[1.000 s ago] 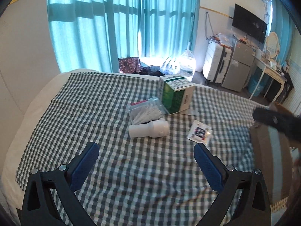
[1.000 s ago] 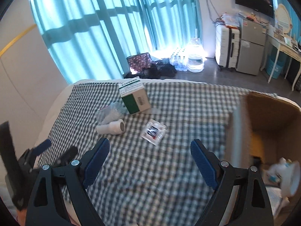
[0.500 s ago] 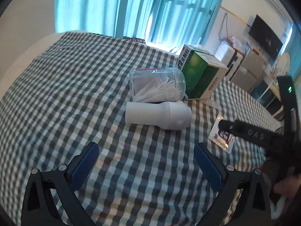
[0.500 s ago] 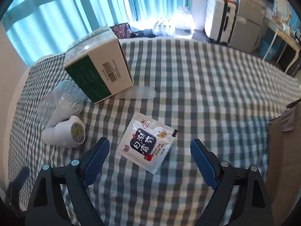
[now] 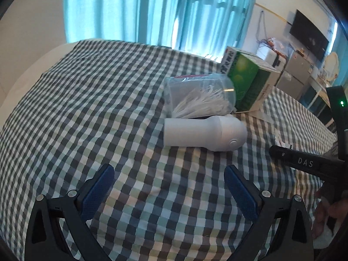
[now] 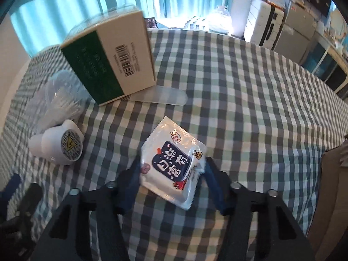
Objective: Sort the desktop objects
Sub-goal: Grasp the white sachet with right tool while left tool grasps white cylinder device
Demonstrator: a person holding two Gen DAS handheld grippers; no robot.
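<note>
The right gripper (image 6: 171,175) sits low over the checked cloth (image 6: 250,100) with its blue fingers (image 6: 214,187) drawn in against both sides of a white snack packet (image 6: 174,163), pinching it at its near end; the packet's far end lies toward the middle of the cloth. The left gripper (image 5: 168,183) hangs above the cloth with its fingers spread wide and nothing between them; the white bottle (image 5: 204,133) lies on its side just beyond them, apart from both pads.

Behind the bottle, touching it, lies a clear tub of white picks (image 5: 200,96), tipped on its side; just right of the tub and farther back a green box (image 5: 250,82) stands tilted, leaning over the tub's end. In the right wrist view a clear flat strip (image 6: 161,96) lies on the cloth at the near right foot of the box; the bottle's round labelled end faces the camera at the left. At the right edge a cardboard box (image 6: 328,187) shows; beyond the cloth hang blue curtains (image 5: 156,10); a white suitcase (image 6: 264,26) stands far right.
</note>
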